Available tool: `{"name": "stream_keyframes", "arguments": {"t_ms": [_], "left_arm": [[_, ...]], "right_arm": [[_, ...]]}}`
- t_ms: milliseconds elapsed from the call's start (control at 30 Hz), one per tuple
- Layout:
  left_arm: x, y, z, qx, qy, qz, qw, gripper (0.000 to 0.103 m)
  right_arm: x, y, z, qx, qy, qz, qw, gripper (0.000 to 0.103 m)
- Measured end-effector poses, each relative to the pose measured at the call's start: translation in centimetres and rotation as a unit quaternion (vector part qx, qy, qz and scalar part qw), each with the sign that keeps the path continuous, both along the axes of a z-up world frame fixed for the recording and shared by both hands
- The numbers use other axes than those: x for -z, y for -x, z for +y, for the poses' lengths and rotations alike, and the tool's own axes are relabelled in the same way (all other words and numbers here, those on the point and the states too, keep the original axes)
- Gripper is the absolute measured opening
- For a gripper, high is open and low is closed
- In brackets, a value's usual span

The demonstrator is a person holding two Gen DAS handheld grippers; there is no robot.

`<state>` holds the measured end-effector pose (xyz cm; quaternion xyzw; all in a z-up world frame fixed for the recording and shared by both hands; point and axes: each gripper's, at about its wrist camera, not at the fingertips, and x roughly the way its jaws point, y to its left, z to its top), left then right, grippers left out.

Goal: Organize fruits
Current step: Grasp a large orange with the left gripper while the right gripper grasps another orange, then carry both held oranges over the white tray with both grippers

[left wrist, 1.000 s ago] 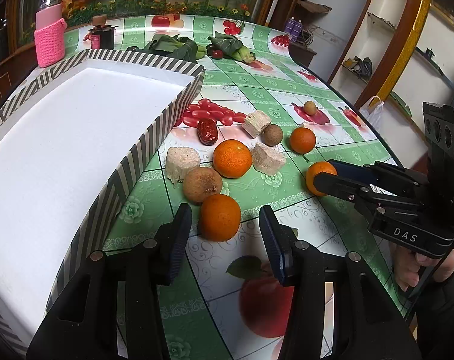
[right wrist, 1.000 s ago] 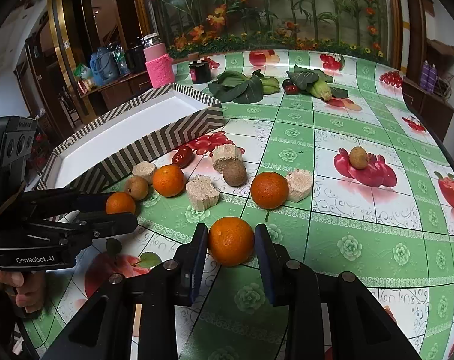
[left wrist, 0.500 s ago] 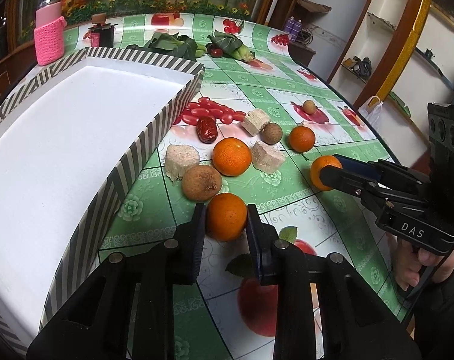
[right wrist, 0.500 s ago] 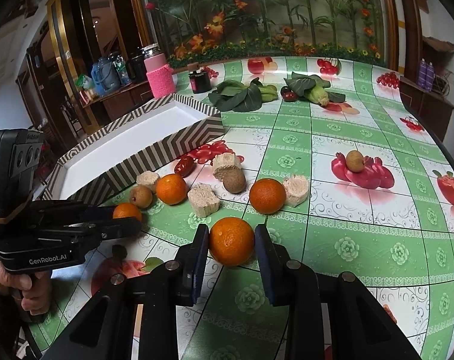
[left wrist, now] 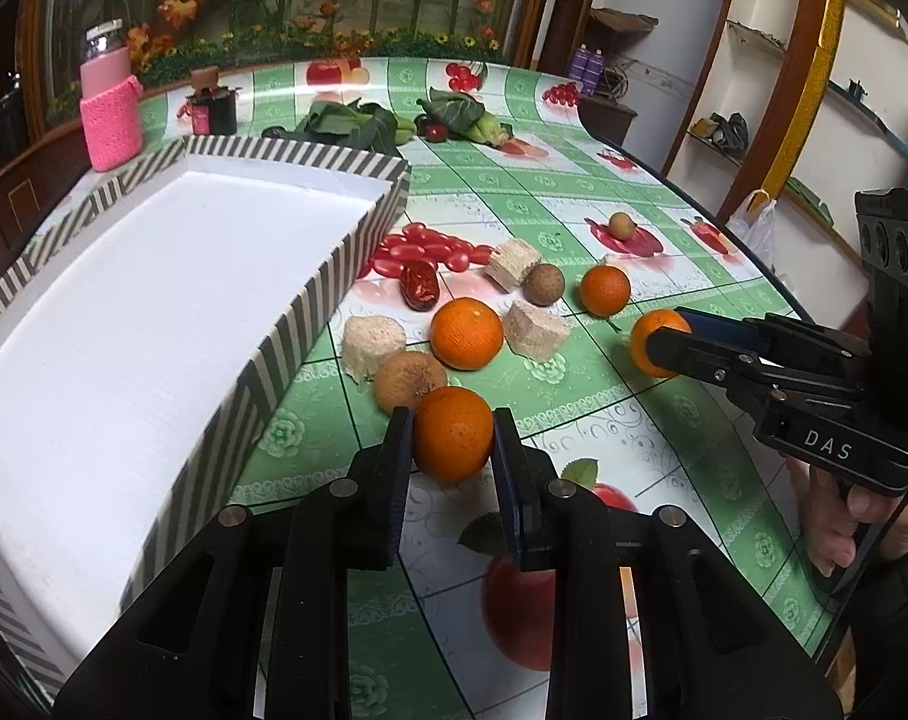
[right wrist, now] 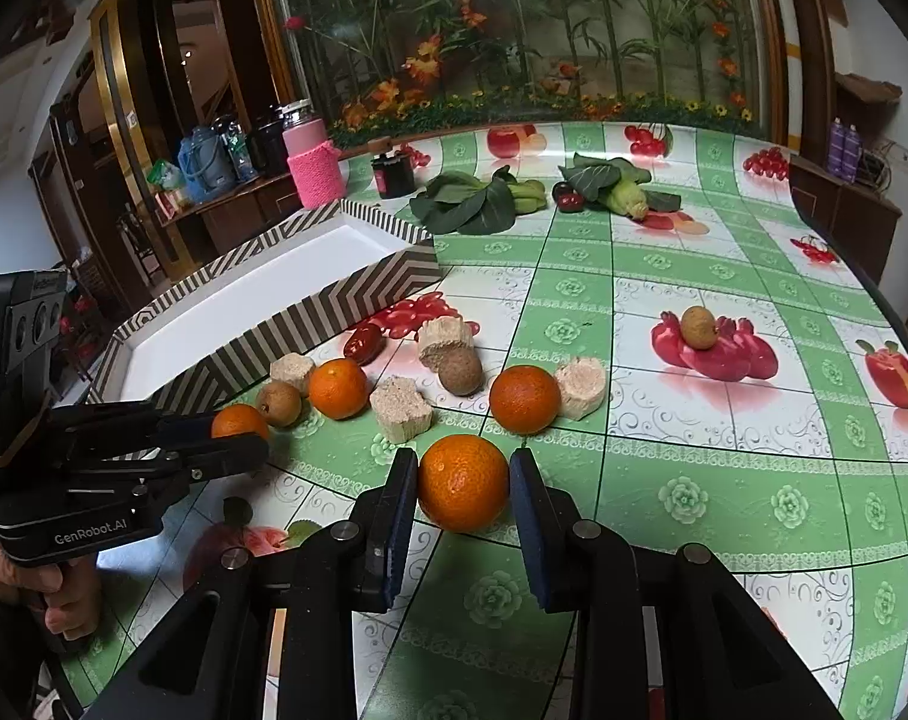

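My left gripper [left wrist: 451, 438] is shut on an orange [left wrist: 453, 433], held just above the tablecloth beside a brown longan [left wrist: 409, 379]. My right gripper [right wrist: 463, 483] is shut on another orange [right wrist: 463, 482]; it also shows in the left wrist view [left wrist: 658, 343]. The left gripper with its orange shows in the right wrist view [right wrist: 238, 423]. Two more oranges [left wrist: 467, 333] [left wrist: 604, 290] lie on the table. The striped white tray [left wrist: 310, 300] stands empty to the left.
Beige cake chunks [left wrist: 373, 343] [left wrist: 537, 330] [left wrist: 514, 263], a red date [left wrist: 419, 293], brown longans [left wrist: 544, 284] [left wrist: 622, 224] and red cherry tomatoes [left wrist: 430, 249] lie scattered. Leafy greens [right wrist: 484, 204], corn [right wrist: 625, 198], a pink bottle [left wrist: 111, 114] and a dark jar [left wrist: 211, 111] stand at the back.
My left gripper moved forward around the near orange and closed on it, then lifted slightly. My right gripper kept its orange and rose a little.
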<state>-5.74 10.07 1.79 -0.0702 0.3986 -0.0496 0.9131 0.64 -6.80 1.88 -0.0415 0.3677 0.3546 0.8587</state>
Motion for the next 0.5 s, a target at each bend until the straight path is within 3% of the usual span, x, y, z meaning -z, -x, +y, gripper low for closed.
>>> {"name": "stream_keyframes", "arguments": {"t_ms": [300,500], "left_arm": [[-0.6,0.4,0.2,-0.003,0.005,-0.019,0.9998,0.024],[-1.3,0.8,0.6,-0.005,0.014,-0.036,0.9993,0.025]], "right_arm": [[-0.5,1.1,0.7,0.019,0.038,-0.046,0.998,0.031],[-1.5,2.1,1.3,0.037,0.03,-0.09,0.995,0.031]]}}
